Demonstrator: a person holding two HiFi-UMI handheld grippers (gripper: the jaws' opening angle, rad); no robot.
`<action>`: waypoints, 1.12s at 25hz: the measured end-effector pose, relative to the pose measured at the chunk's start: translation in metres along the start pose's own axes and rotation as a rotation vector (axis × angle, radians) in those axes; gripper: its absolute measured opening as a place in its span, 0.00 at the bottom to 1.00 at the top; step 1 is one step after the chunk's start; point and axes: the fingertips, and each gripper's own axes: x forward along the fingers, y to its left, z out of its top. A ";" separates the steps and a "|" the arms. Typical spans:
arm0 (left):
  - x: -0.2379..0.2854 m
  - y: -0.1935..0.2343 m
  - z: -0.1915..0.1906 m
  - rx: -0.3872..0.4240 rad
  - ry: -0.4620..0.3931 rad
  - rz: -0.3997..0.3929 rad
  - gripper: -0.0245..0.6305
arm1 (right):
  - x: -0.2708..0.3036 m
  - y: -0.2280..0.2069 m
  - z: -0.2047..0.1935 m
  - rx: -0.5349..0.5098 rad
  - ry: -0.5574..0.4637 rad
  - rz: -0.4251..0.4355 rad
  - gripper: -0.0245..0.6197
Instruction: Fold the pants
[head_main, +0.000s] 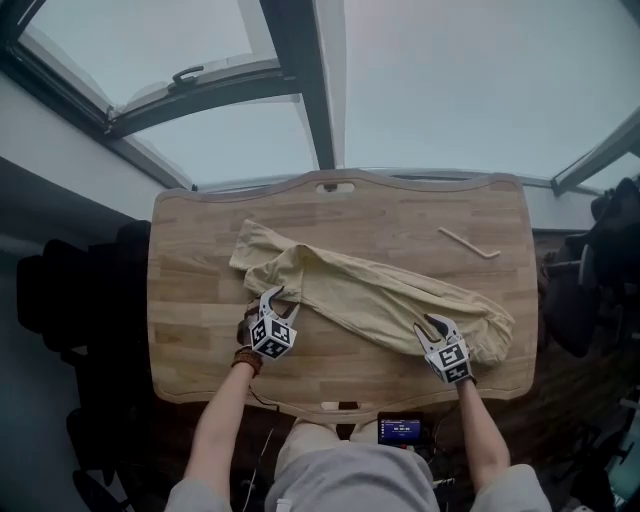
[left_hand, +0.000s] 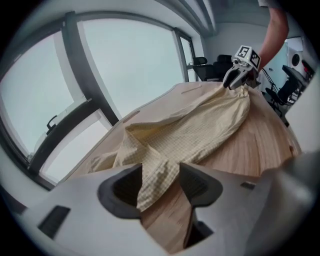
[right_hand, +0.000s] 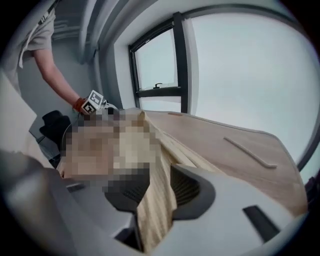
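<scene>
Pale yellow pants (head_main: 370, 300) lay slantwise across the wooden table (head_main: 200, 350), one end toward the far left and the other near the right edge. They were rumpled and twisted, with no clean fold in sight. By the look of it the task was at an early stage: the cloth seemed to be getting pulled out straight, and the flattening, the laying of leg on leg and the folding over all looked to be left.

The left gripper (head_main: 272, 298) sat at the near left part of the pants. Its jaws stood wide apart, and a flap of cloth lay loose between them, against one pad and clear of the other. The right gripper (head_main: 436, 326) was at the right end, its jaws partly apart. A band of cloth filled the gap there, and it looked flat rather than pinched.

A mosaic patch in the right gripper view covered one pad and the far stretch of the pants. Which end was the waistband could not be told. A thin bent stick (head_main: 468, 243) lay apart on the far right of the table.
</scene>
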 end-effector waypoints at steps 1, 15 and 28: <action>0.004 -0.002 -0.001 -0.004 0.006 -0.022 0.40 | 0.006 0.011 0.008 0.013 -0.010 -0.004 0.24; 0.008 0.073 -0.001 -0.112 -0.019 -0.249 0.06 | 0.002 0.050 0.014 0.087 0.031 -0.103 0.24; -0.010 0.258 -0.049 -0.412 -0.041 0.183 0.48 | 0.011 0.039 0.009 0.099 0.097 -0.153 0.24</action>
